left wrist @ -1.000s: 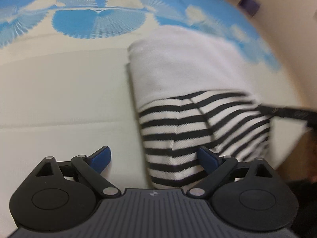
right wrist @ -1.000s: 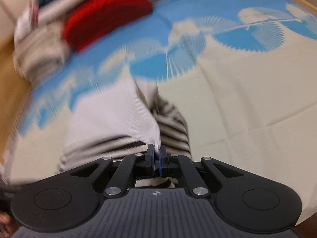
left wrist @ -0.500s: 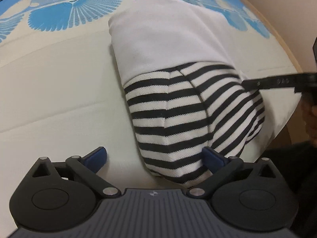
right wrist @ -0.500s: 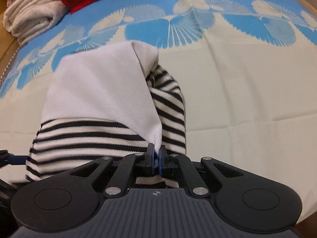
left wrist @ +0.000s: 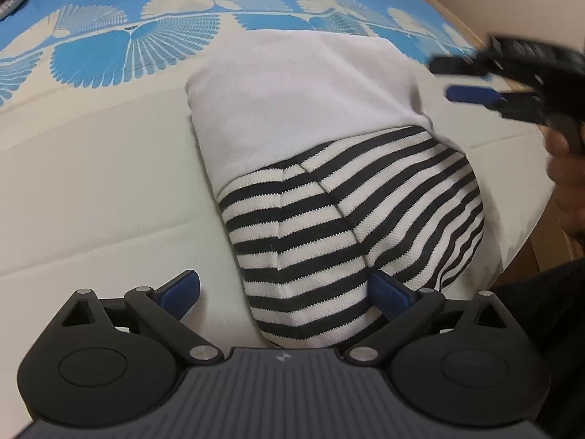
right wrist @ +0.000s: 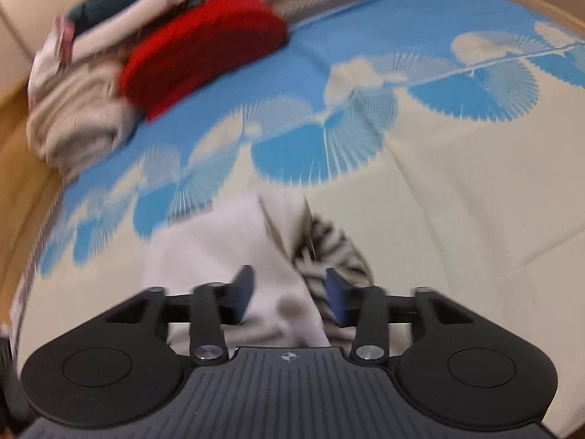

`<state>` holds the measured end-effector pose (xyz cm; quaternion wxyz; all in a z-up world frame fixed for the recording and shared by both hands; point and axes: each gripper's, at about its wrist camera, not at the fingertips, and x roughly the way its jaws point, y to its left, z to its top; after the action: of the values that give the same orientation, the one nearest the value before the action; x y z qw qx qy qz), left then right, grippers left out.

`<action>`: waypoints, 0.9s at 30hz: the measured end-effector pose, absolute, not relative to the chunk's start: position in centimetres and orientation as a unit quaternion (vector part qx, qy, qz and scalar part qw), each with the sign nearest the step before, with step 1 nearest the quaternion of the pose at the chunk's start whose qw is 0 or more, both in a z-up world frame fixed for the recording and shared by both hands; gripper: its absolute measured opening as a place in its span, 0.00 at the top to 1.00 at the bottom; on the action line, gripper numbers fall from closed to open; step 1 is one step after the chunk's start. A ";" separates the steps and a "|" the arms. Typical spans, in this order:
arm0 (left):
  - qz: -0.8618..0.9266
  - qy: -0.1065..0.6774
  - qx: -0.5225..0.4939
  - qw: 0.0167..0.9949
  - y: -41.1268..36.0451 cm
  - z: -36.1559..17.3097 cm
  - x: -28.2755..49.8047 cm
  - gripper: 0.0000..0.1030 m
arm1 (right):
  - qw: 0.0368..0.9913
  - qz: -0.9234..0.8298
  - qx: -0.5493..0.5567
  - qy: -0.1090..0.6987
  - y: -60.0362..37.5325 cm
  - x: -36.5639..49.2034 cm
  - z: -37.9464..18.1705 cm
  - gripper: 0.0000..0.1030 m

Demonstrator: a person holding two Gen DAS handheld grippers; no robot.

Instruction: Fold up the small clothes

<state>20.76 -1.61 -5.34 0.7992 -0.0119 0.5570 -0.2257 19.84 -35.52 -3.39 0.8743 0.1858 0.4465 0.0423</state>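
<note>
A small garment (left wrist: 321,153), white on its far half and black-and-white striped on its near half, lies folded on the bed. My left gripper (left wrist: 285,291) is open, its blue pads either side of the striped near end, with nothing held. My right gripper (right wrist: 289,294) is open just above the garment's white part (right wrist: 219,245); it also shows in the left wrist view (left wrist: 475,84), lifted off the garment's right side.
The bed cover (left wrist: 91,190) is cream with a blue fan-pattern band (right wrist: 321,139). A pile of folded clothes with a red knit (right wrist: 201,51) on top sits at the far corner. The bed's wooden edge (left wrist: 457,18) runs along the right.
My right gripper was shut on the garment's white edge; it has opened, let go and lifted away. The garment now rests folded. My left gripper stays open at the striped end.
</note>
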 end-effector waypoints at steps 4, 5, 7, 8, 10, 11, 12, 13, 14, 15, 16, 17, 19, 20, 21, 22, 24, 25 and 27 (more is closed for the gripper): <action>-0.226 0.558 -0.014 0.798 -1.4 -5.6 20.8 0.02 | 0.860 0.031 0.239 0.449 -35.0 22.9 -4.7 0.46; -0.227 0.557 -0.012 0.799 -1.4 -5.5 20.8 0.02 | 0.856 0.024 0.249 0.453 -34.9 23.5 -5.3 0.46; -0.226 0.557 -0.013 0.799 -1.4 -5.5 20.7 0.02 | 0.845 0.010 0.265 0.464 -34.7 24.4 -6.4 0.46; -0.226 0.557 -0.014 0.799 -1.4 -5.5 20.7 0.02 | 0.839 0.012 0.277 0.468 -34.4 24.7 -6.8 0.53; -0.227 0.556 -0.014 0.800 -1.3 -5.5 20.7 0.02 | 0.840 0.024 0.289 0.458 -34.0 24.9 -6.9 0.92; -0.228 0.555 -0.015 0.800 -1.4 -5.4 20.7 0.01 | 0.851 0.027 0.281 0.442 -33.8 24.9 -6.3 0.93; -0.229 0.553 -0.019 0.801 -1.3 -5.3 20.8 0.01 | 0.865 0.026 0.271 0.421 -33.8 24.7 -5.7 0.93; -0.231 0.553 -0.022 0.800 -1.3 -5.3 20.8 0.01 | 0.874 0.018 0.262 0.408 -34.0 24.6 -5.4 0.94; -0.231 0.553 -0.020 0.800 -1.3 -5.3 20.8 0.01 | 0.875 -0.010 0.250 0.415 -34.3 24.7 -5.8 0.95; -0.231 0.554 -0.016 0.800 -1.4 -5.3 20.8 0.01 | 0.866 -0.044 0.240 0.436 -34.7 24.8 -6.7 0.95; -0.230 0.556 -0.013 0.799 -1.4 -5.4 20.7 0.01 | 0.854 -0.073 0.234 0.459 -35.1 25.0 -7.7 0.95; -0.229 0.558 -0.012 0.798 -1.5 -5.5 20.7 0.01 | 0.841 -0.088 0.232 0.481 -35.4 25.1 -8.6 0.95; -0.227 0.559 -0.013 0.797 -1.4 -5.4 20.7 0.01 | 0.841 -0.082 0.200 0.495 -34.7 25.2 -9.1 0.95; -0.226 0.561 -0.017 0.796 -1.3 -5.4 20.8 0.01 | 0.849 -0.075 0.173 0.493 -34.0 25.3 -8.8 0.94; -0.226 0.562 -0.024 0.795 -1.1 -5.3 20.9 0.02 | 0.855 -0.070 0.152 0.490 -33.4 25.2 -8.6 0.93; -0.226 0.563 -0.037 0.794 -0.8 -5.2 21.0 0.02 | 0.859 -0.070 0.140 0.488 -33.1 25.1 -8.3 0.91; -0.223 0.558 -0.075 0.796 0.0 -4.7 21.4 0.02 | 0.863 -0.075 0.151 0.477 -33.5 24.3 -7.6 0.78; -0.220 0.553 -0.100 0.797 0.6 -4.4 21.8 0.02 | 0.865 -0.074 0.166 0.468 -34.2 23.9 -7.2 0.72; -0.205 0.542 -0.157 0.800 1.9 -4.1 22.6 0.02 | 0.864 -0.052 0.204 0.457 -35.4 22.7 -6.4 0.64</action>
<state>22.60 1.94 -4.06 0.7996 -0.1570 0.5423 -0.2045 22.75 -35.36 -6.44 0.8643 0.2035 0.4570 -0.0516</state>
